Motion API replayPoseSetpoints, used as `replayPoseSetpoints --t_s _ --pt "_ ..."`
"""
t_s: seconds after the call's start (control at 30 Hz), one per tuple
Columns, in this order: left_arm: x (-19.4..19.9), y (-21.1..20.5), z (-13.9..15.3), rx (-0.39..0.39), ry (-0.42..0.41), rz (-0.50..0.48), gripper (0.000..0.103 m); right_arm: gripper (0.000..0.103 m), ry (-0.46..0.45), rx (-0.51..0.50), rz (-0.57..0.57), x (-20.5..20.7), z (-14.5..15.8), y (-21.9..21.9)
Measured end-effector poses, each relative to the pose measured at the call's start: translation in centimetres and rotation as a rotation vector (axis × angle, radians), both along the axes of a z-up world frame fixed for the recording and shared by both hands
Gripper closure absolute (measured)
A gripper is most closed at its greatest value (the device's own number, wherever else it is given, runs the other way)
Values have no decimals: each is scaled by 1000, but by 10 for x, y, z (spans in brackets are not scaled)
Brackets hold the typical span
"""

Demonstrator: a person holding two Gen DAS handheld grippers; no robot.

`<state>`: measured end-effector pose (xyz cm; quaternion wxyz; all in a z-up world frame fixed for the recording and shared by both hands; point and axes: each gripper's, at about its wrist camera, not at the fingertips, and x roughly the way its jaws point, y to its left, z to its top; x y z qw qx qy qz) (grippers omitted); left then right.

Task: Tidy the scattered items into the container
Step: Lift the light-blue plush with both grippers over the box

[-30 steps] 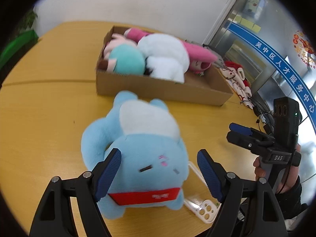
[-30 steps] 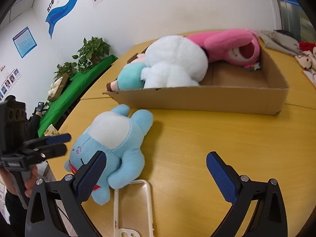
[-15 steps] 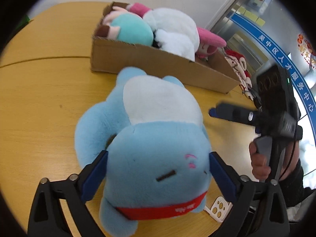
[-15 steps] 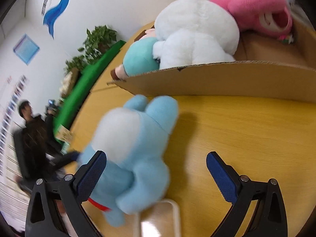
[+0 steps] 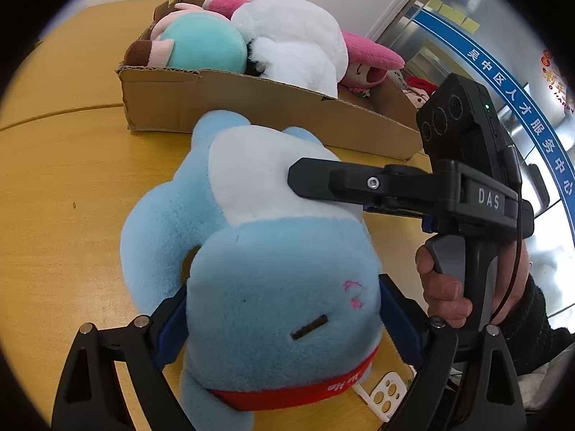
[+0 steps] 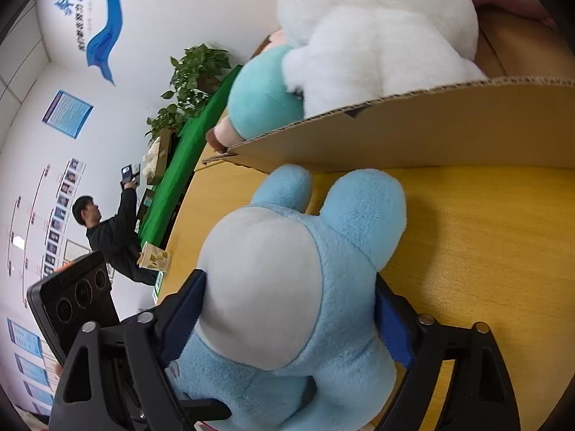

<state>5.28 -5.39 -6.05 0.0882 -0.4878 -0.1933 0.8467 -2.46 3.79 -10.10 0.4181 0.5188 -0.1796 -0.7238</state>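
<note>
On the yellow wooden table [image 5: 64, 194] lies a light-blue plush toy [image 5: 273, 251] with a white belly and a red band at the neck, just in front of the cardboard box [image 5: 222, 104]. Toy not in the box; its two blue feet point at the box's near wall, close to it, contact unclear.

Left gripper [image 5: 284, 318] sits around the toy's head: both blue pads flush against the sides of the head, fur bulging between them. Jaws have just been closing from a wider spread, now gripping the head, still a wide span because the head is fat.

Right gripper [image 6: 287, 319] straddles the toy's body at the white belly, one blue pad [image 6: 391, 327] against the blue flank, the other finger against the opposite side. Jaws have just been closing too, toy between them, pads pressing on the body. From the left wrist view the right gripper comes in from the right side, its upper black finger laid over the belly, a hand [image 5: 445, 287] in a dark sleeve on the handle.

Box already holds a white plush [image 5: 298, 39], a teal-headed doll [image 5: 205, 46] and a pink plush [image 5: 363, 57], piled above the rim.

White phone case [image 5: 381, 391] lies flat on the table by the toy's head, partly hidden under it.

Background in the right wrist view: a person in dark clothes [image 6: 107, 233], potted plants [image 6: 194, 79], green surface [image 6: 187, 158].
</note>
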Motion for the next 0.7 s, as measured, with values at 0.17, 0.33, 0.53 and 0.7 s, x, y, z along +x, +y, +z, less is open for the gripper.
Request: replayPoseSetpoints --t_s 0.17,0.33,0.53,0.7 --pt "1 15 10 -43 3 -1 19 23 75 9 9 10 15 0" --pt "-1 25 31 -48 49 6 21 27 194 6 -23 26 48 17" --pt "-24 56 94 -121 200 -47 21 27 378 -31 -97 23 117 58" --pt "-71 88 134 -154 307 -124 21 27 513 -12 -159 1 171 96"
